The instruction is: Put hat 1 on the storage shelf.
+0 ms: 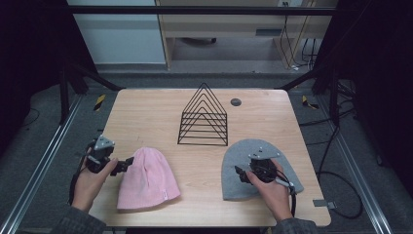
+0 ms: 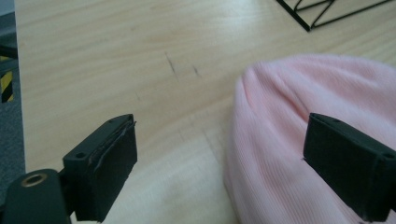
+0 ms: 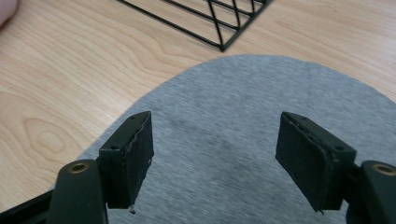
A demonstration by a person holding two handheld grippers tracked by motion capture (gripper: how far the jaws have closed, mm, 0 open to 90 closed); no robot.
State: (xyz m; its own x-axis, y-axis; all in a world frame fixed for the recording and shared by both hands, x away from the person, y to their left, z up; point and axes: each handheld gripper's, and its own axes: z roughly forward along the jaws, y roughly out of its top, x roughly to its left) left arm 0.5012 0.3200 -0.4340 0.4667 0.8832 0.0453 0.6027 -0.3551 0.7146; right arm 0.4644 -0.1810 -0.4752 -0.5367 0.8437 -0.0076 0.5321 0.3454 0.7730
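A pink knit beanie [image 1: 147, 179] lies flat on the wooden table [image 1: 146, 112] at the front left. My left gripper [image 1: 127, 163] hovers at the beanie's left edge, jaws open and nothing held. In the left gripper view the pink beanie [image 2: 299, 116] lies partly under the right jaw, and bare wood lies between the jaws. A grey beanie [image 1: 234, 183] lies flat at the front right. Over it my right gripper [image 1: 239, 171] stands open. The right gripper view shows the grey beanie [image 3: 224, 126] beneath the spread jaws, untouched.
A black wire rack [image 1: 203, 117] of triangular frames stands mid-table behind both hats; its base shows as the wire rack [image 3: 210, 18] in the right gripper view. A small dark disc [image 1: 235, 102] lies near the far edge. Cables trail on the floor to the right.
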